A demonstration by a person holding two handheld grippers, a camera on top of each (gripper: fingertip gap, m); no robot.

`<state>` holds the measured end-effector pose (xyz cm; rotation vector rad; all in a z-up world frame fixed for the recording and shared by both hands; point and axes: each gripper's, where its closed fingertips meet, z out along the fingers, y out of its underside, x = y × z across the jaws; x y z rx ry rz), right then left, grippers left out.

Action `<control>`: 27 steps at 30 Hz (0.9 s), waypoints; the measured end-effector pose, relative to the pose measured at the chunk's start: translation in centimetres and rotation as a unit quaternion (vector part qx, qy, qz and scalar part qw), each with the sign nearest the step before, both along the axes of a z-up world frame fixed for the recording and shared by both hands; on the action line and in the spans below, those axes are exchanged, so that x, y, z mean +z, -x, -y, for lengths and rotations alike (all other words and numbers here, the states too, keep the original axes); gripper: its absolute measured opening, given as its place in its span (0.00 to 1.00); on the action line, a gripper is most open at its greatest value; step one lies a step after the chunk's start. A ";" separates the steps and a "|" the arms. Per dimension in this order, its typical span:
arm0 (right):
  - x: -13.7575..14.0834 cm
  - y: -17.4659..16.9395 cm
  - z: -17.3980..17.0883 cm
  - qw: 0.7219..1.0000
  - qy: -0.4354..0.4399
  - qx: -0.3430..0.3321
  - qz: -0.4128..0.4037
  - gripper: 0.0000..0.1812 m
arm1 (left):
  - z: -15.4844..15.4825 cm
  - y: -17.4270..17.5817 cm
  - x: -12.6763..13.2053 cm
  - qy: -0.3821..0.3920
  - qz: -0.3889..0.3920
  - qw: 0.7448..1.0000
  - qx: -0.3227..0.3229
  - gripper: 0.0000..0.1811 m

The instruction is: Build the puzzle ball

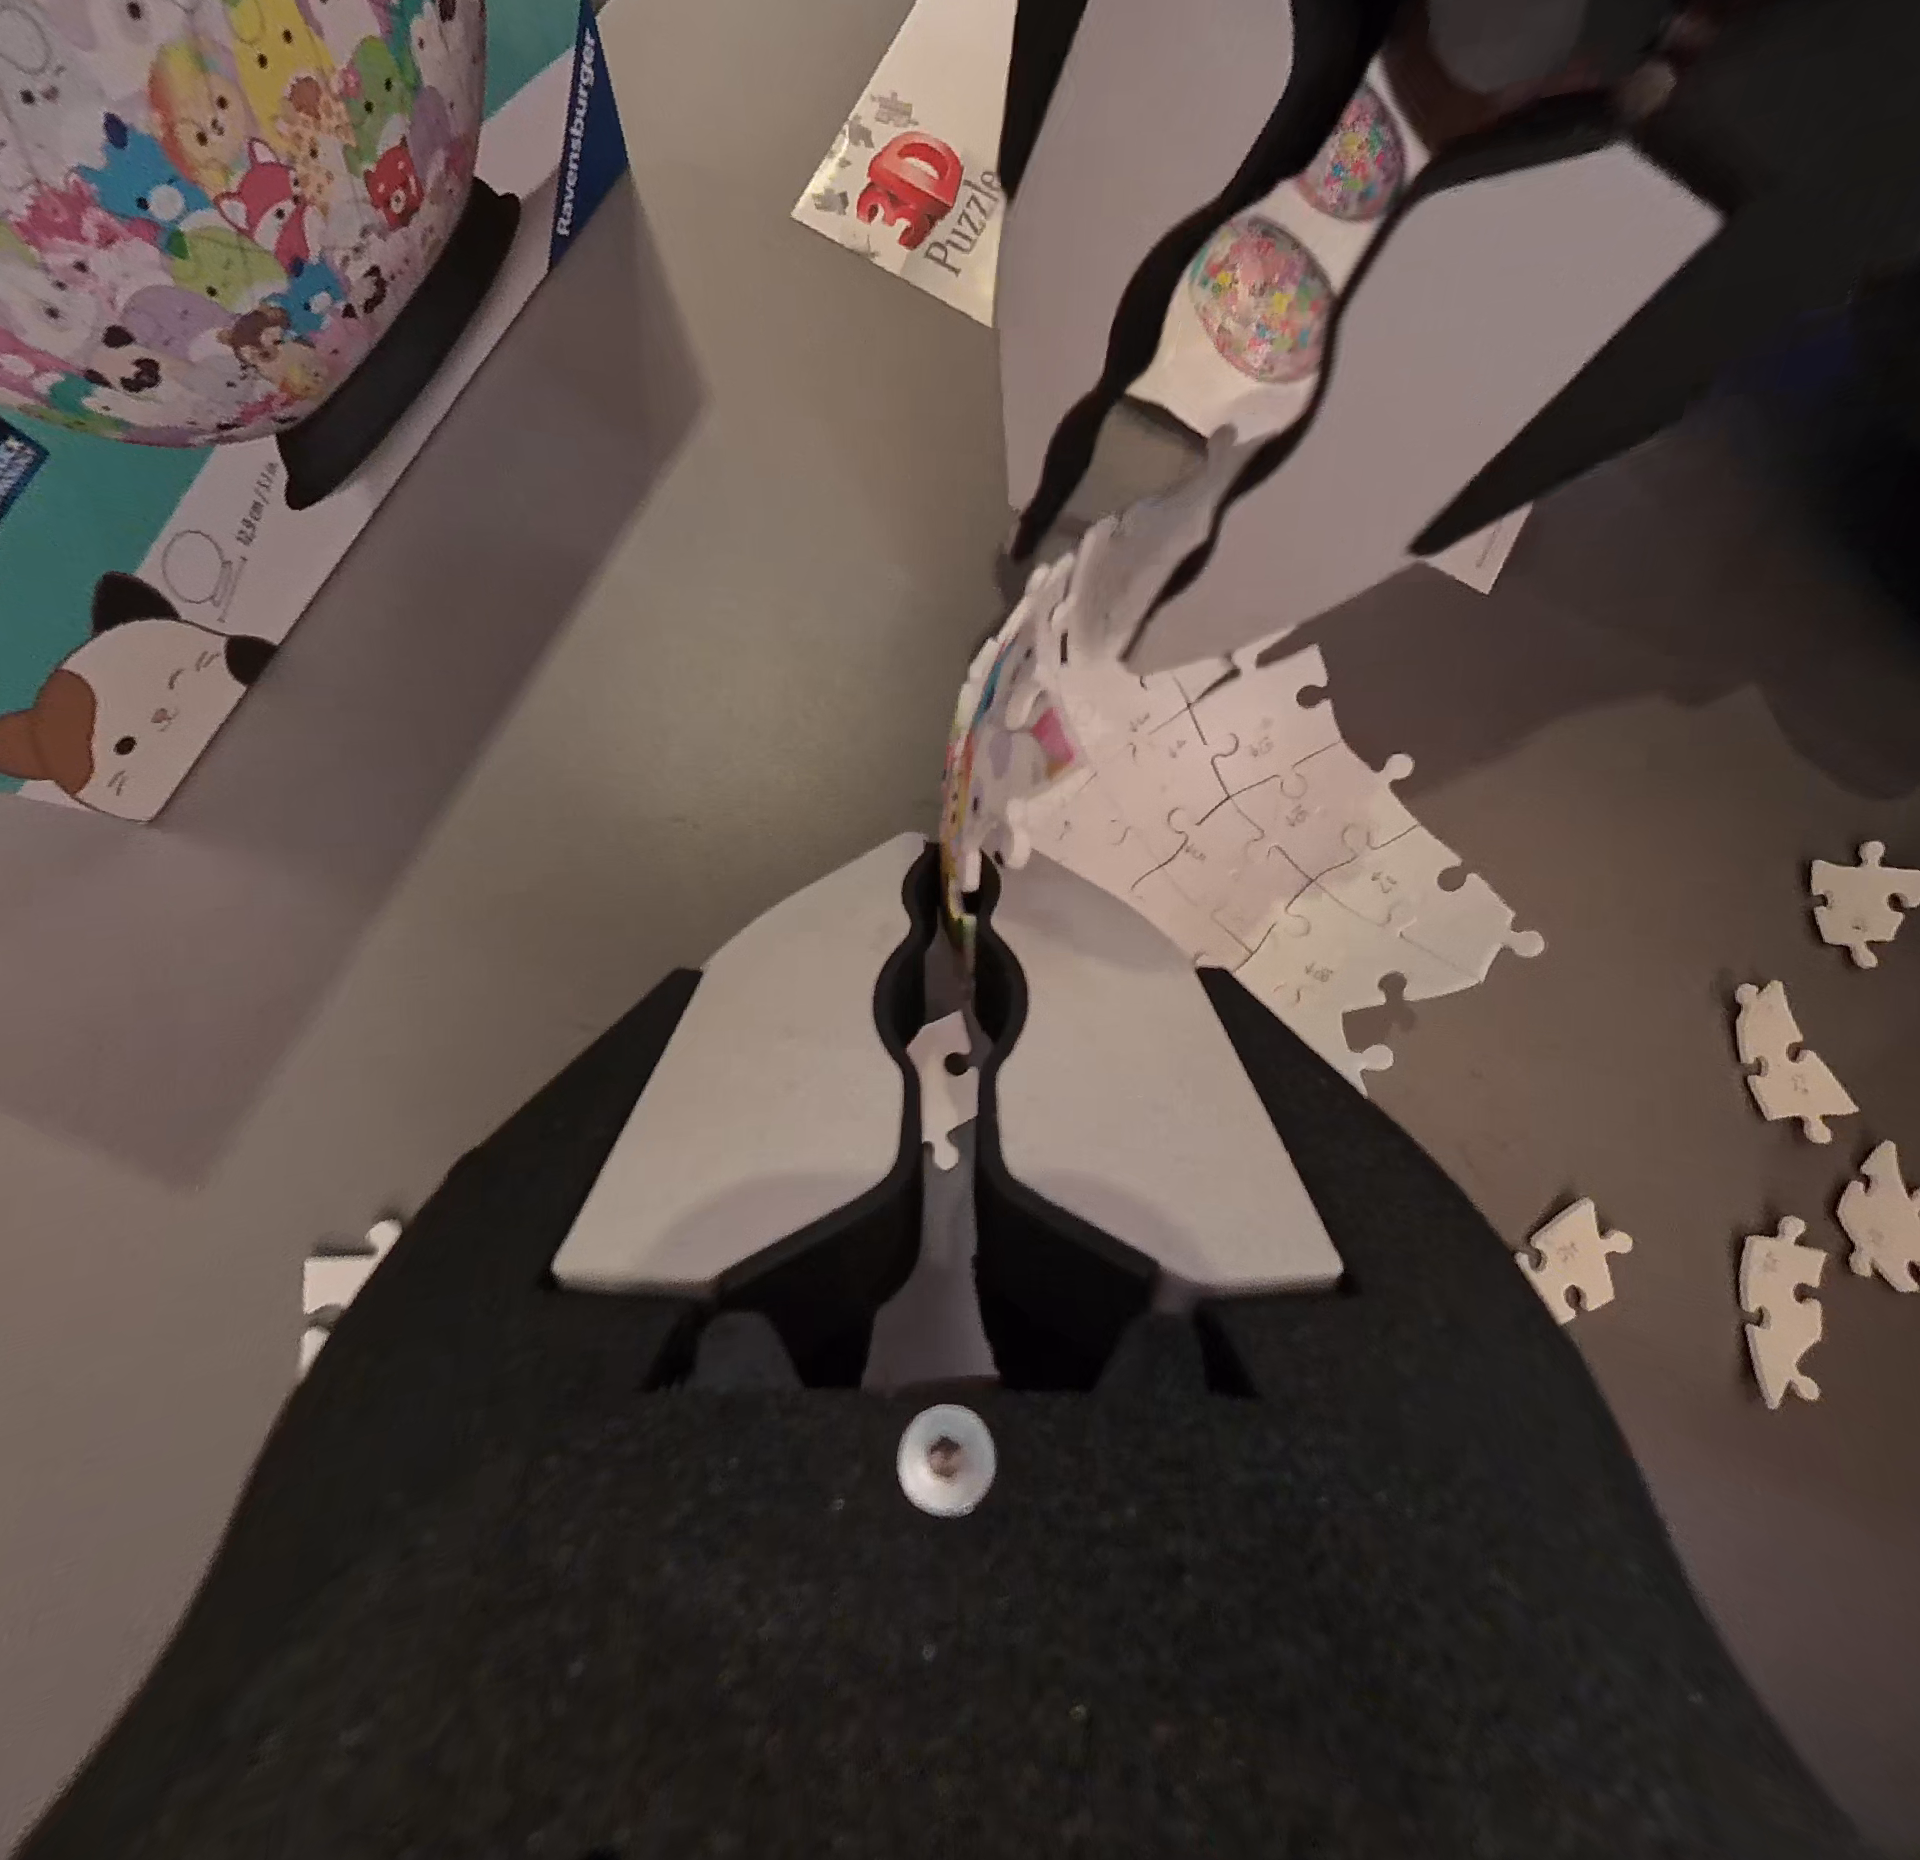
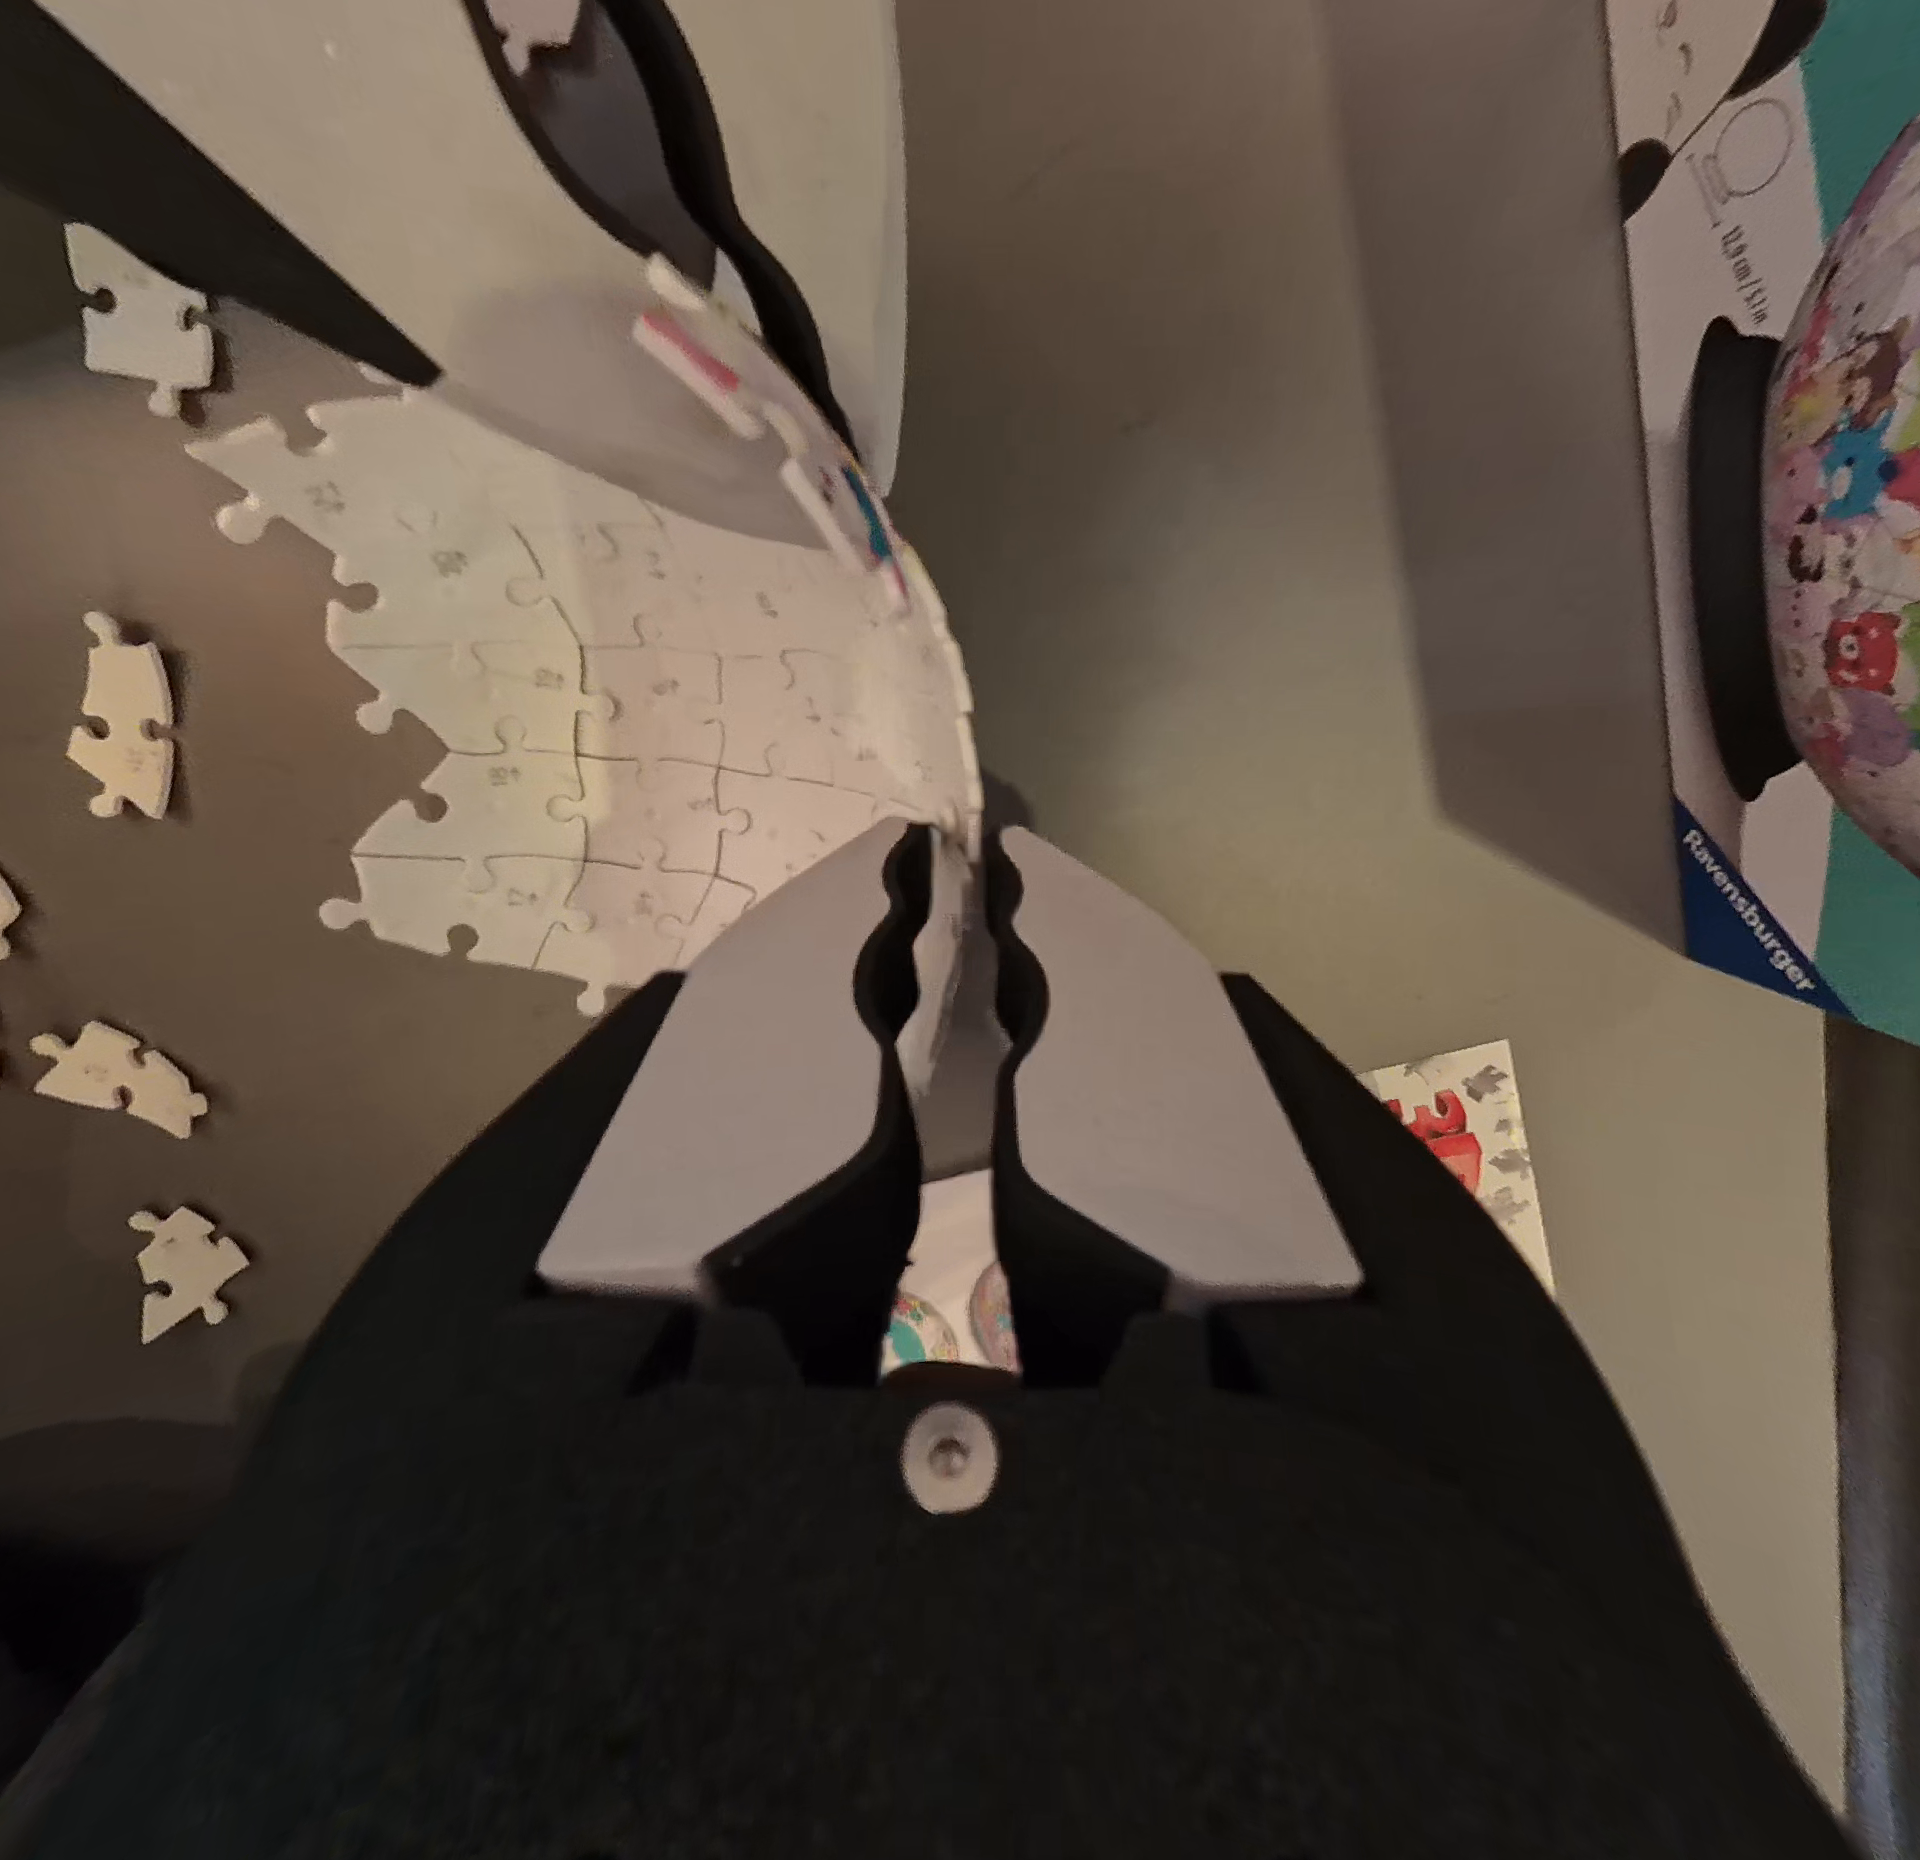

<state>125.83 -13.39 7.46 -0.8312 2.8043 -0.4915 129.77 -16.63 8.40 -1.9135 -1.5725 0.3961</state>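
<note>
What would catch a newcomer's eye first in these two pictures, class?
Most striking is the curved, half-built puzzle shell in mid-frame, its white numbered backs showing, pinched along its edge by the left gripper from one side and the right gripper from the other. Next comes the colourful puzzle box at upper left of the left wrist view, then the loose white pieces scattered on the dark table at right.

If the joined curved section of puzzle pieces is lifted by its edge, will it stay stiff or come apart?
The curved puzzle section probably keeps its bowl shape; it arches between the left tongs and right tongs. The interlocking seams may pop under twisting. It looks thin, so likely light.
</note>
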 end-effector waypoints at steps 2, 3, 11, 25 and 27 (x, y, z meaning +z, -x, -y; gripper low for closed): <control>0.1 0.1 -0.3 1.000 0.000 0.003 -0.006 0.17 | 0.1 0.0 0.1 0.004 0.000 1.000 0.002 0.02; 0.2 0.3 -0.4 1.000 0.003 0.002 -0.008 0.17 | 0.1 0.0 0.1 0.005 -0.001 1.000 0.002 0.02; -1.6 0.3 -1.0 0.998 -0.054 -0.017 0.031 0.12 | 0.0 0.1 0.2 0.009 -0.002 1.000 0.001 0.02; -1.5 -0.3 -1.4 0.997 -0.068 -0.006 0.044 0.03 | -0.4 0.2 0.1 0.005 -0.002 1.000 -0.001 0.02; -1.4 -0.1 -1.4 0.998 -0.060 0.001 0.028 0.07 | -0.2 0.2 0.1 0.008 -0.001 1.000 0.000 0.02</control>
